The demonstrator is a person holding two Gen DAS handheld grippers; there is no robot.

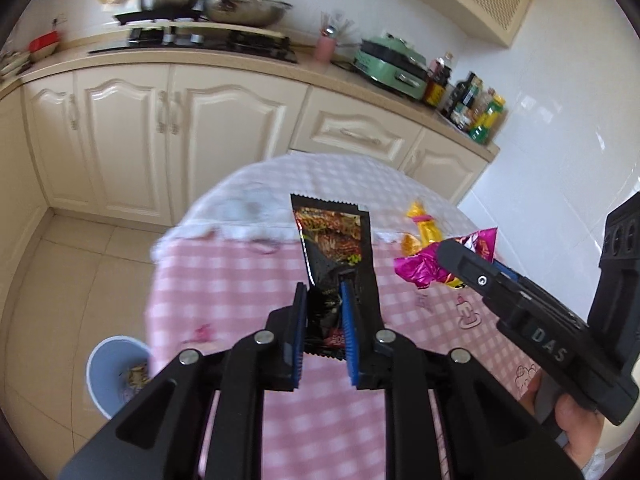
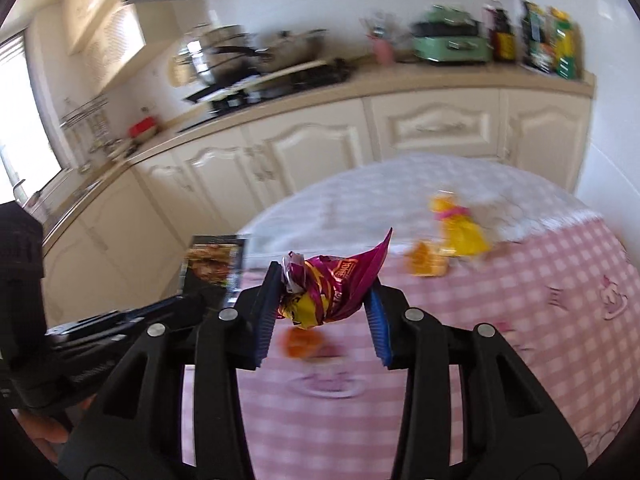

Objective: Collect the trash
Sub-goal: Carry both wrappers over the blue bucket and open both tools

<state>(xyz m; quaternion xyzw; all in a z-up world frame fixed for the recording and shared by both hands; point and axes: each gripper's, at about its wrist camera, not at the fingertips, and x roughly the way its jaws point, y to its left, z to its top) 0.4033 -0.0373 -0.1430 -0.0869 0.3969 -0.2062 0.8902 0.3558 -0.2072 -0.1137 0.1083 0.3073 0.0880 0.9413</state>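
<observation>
Trash here is light, crinkly foil — the left gripper [image 1: 323, 300] pinches a black snack wrapper [image 1: 334, 240] by its lower end, the right gripper [image 2: 322, 296] squeezes a crumpled magenta packet [image 2: 332, 284], both above the checked table [image 1: 248, 280] — likely slippery, so grasp crumpled folds.
</observation>
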